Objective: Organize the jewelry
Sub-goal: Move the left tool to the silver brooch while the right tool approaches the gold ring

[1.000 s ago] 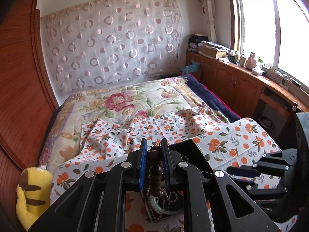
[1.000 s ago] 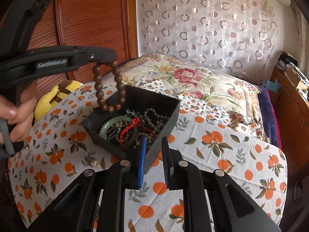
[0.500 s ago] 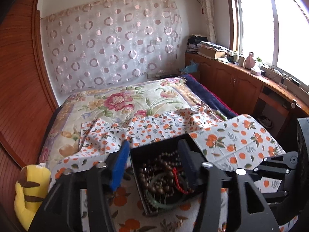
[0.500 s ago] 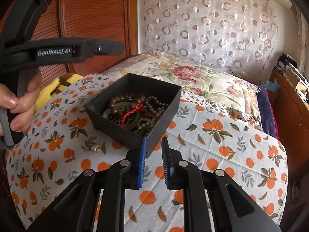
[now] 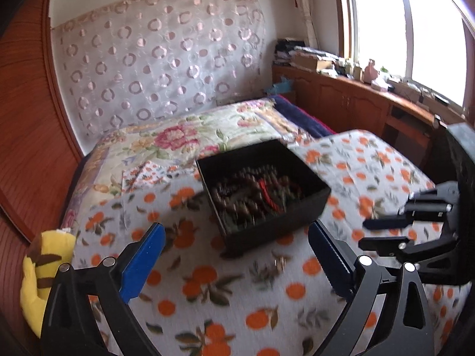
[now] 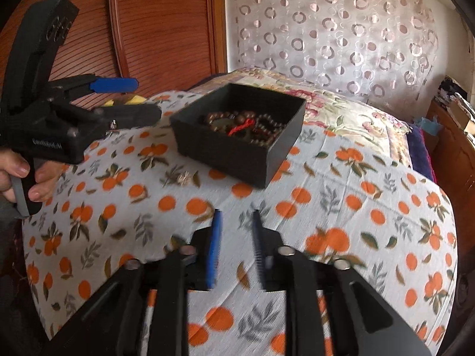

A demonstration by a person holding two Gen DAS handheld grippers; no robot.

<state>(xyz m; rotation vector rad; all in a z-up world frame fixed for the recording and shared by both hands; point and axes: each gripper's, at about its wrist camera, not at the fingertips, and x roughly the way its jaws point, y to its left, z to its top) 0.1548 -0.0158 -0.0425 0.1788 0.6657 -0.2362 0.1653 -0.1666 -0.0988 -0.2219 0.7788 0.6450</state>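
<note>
Since earlier, left gripper has released the bracelet and backed off the black box, jaws wide, empty. Right gripper sits narrowly parted, empty, near the box. Beaded bracelets lie tangled inside.

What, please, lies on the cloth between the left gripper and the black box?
A small metallic trinket lies on the orange-print cloth between the left gripper and black box, clearest in the right wrist view.
</note>
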